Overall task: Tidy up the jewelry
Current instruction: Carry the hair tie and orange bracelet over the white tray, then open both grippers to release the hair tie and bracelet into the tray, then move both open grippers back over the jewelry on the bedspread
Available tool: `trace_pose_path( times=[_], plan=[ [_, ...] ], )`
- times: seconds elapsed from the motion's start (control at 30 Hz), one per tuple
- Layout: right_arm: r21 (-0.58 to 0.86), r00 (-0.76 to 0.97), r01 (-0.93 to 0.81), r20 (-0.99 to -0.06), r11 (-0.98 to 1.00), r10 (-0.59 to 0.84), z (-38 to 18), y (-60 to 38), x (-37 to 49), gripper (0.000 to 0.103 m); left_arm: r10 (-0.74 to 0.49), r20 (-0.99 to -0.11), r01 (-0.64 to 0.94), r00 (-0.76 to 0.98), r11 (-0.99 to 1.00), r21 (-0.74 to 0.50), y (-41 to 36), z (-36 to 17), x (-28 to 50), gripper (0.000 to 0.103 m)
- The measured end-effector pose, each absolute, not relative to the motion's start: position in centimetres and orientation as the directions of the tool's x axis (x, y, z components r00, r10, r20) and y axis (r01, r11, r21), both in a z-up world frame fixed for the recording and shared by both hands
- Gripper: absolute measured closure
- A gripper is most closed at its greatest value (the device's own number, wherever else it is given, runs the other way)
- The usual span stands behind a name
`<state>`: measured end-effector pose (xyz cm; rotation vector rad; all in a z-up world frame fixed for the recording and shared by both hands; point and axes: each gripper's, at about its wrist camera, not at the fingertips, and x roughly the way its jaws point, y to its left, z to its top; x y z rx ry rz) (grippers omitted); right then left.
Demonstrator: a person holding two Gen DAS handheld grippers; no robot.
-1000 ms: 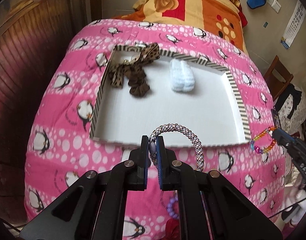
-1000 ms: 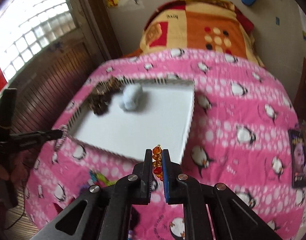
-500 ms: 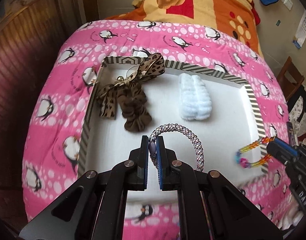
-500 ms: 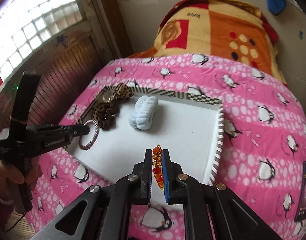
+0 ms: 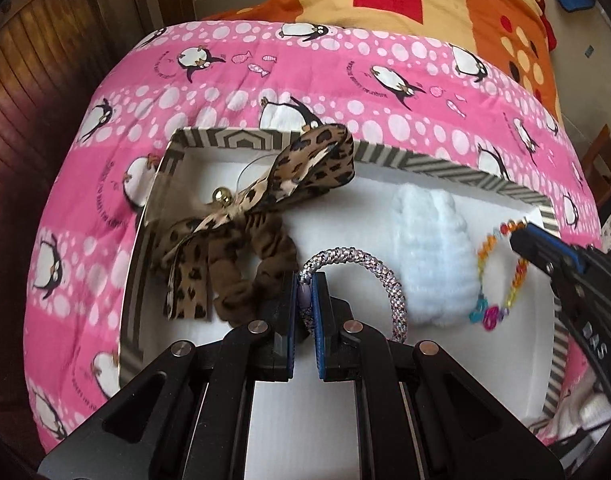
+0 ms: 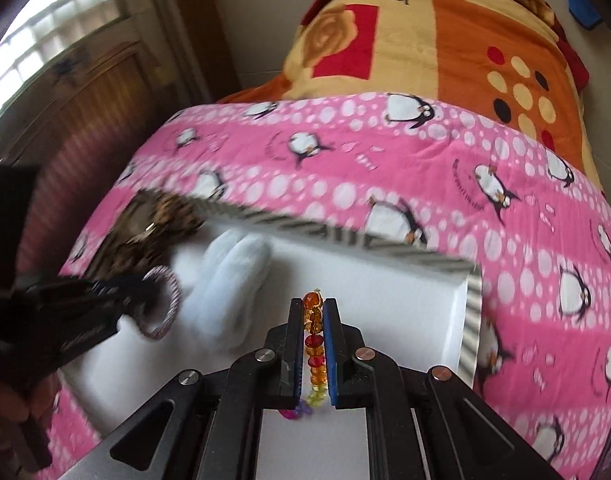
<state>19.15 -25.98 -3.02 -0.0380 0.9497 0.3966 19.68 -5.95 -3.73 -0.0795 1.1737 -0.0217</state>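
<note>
carried in over the white tray [image 5: 289, 412] now, a second back still out over the pink penguin blanket [image 5: 345, 64]; braided silver hair tie [image 5: 361, 264] pinched tight in the left gripper [image 5: 304, 300], hanging just above the tray floor beside the leopard scrunchie [image 5: 241, 248]; rainbow bead bracelet [image 5: 501, 272] clamped in the right gripper [image 6: 314, 344], dangling by the fluffy white scrunchie [image 5: 433, 256]; looks ready for lowering and release; bed under it all, orange blanket [image 6: 445, 40] beyond, wood panelling to the left
</note>
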Motion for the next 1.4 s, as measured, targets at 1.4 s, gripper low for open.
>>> trace_pose_path(
  times=[1.4],
  plan=[
    [0.189,0.568,-0.230,-0.771,0.955,0.290,-0.5,-29.2,6.1,0.061,0.024,-0.875,-0.042,0.484,0.999,0.004,-6.9,0.9,8.0,0.057]
  ],
)
